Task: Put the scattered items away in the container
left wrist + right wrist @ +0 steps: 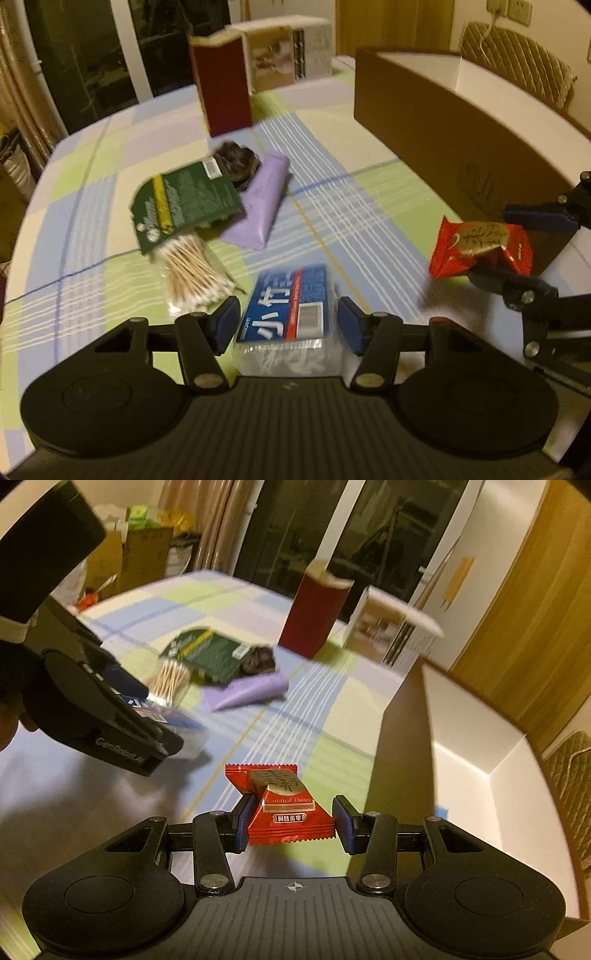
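Pinching crinkly red candy packet (284, 805) between right gripper (291, 825) pads; left gripper (288, 325) pads flanking glossy blue tissue pack (288, 306), contact unclear. Brown cardboard box (402, 760) beside.

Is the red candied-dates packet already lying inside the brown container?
No: in the right wrist view the red packet sits between the right gripper pads, outside the brown container.
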Tool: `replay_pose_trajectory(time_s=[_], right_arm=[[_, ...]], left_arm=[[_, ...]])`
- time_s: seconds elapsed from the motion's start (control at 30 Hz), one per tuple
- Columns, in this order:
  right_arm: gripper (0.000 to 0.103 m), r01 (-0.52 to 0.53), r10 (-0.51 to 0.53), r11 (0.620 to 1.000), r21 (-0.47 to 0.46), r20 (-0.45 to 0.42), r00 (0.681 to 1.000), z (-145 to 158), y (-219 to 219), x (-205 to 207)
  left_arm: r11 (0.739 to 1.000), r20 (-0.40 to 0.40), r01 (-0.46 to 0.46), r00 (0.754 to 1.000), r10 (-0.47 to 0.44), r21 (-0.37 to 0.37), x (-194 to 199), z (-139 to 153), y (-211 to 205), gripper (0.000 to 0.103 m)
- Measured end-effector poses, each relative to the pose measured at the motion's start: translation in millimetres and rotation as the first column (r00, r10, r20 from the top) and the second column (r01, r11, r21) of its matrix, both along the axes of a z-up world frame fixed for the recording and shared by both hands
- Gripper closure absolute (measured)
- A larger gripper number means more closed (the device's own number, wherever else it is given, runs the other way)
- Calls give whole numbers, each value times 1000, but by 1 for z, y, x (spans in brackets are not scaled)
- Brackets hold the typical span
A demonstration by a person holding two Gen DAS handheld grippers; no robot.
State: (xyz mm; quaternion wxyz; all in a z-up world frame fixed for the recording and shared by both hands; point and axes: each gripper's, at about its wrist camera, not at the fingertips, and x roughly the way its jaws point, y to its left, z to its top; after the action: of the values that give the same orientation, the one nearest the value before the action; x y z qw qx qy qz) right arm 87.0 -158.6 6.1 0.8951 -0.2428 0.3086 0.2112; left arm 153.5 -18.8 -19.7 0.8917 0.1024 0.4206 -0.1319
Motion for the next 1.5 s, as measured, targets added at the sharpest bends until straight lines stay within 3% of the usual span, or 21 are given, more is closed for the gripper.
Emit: replay_pose_trajectory(time_s=[0.03, 0.07, 0.13, 0.23, 0.3, 0.37, 0.4, 0.43, 0.47, 0.57, 0.63, 0.8, 0.9, 1.07, 1.3, 1.5], right_arm=[[55, 1, -2, 1000, 6, 8, 1000, 4, -1, -1], [55, 3, -3, 1000, 11, 15, 1000, 8, -2, -3], [55, 5, -6, 1000, 18, 25, 1000, 14, -5, -7], [55, 9, -10, 1000, 25, 34, 999, 20, -9, -13], [55, 12, -13, 999, 30, 36, 999, 22, -12, -17], [55, 16, -17, 999, 35, 37, 999, 24, -15, -20], [55, 19, -20, 999, 39, 35, 999, 24, -16, -21], [55, 22, -24, 999, 44, 31, 999, 24, -17, -22], [55, 26, -27, 999, 48, 27, 999, 23, -18, -21], [55, 30, -32, 998, 54, 20, 999, 22, -19, -19], [55, 27, -28, 998, 54, 17, 999, 21, -18, -18], [55, 25, -26, 999, 46, 0, 1000, 12, -15, -12], [55, 30, -30, 999, 45, -9, 1000, 7, -16, -9], [55, 36, -36, 998, 55, -13, 999, 6, -17, -7], [55, 26, -29, 997, 77, 30, 999, 20, -19, -13], [55, 62, -78, 990, 126, 125, 989, 53, -36, -13]], left_arm=[[1000, 7, -2, 1000, 2, 1, -3, 5, 0, 52], [1000, 13, -1, 1000, 1, 5, -6, 9, 0, 63], [1000, 25, 3, 1000, -3, 19, -10, 15, -2, 101], [999, 36, -14, 999, 12, 39, -17, 21, -2, 102], [999, 27, -32, 999, 32, 24, -21, 21, 4, 101], [999, 21, -51, 999, 50, 17, -26, 19, 9, 91], [998, 16, -65, 998, 65, 16, -29, 17, 12, 82], [996, 17, -82, 997, 82, 22, -31, 15, 15, 57], [995, 23, -98, 995, 98, 26, -34, 14, 18, 41], [989, 17, -141, 990, 140, 44, -34, 7, 25, 34], [985, -11, -174, 985, 174, 18, -29, 2, 30, 30], [973, -85, -221, 973, 216, -60, -15, -12, 29, 30], [975, -101, -220, 971, 216, -24, -8, -22, 21, 30], [979, -118, -206, 972, 205, 11, -8, -28, 22, 49], [985, -62, -173, 983, 173, 6, -23, -5, 19, 50], [989, 0, -140, 990, 141, -35, -35, 33, 3, 50]])
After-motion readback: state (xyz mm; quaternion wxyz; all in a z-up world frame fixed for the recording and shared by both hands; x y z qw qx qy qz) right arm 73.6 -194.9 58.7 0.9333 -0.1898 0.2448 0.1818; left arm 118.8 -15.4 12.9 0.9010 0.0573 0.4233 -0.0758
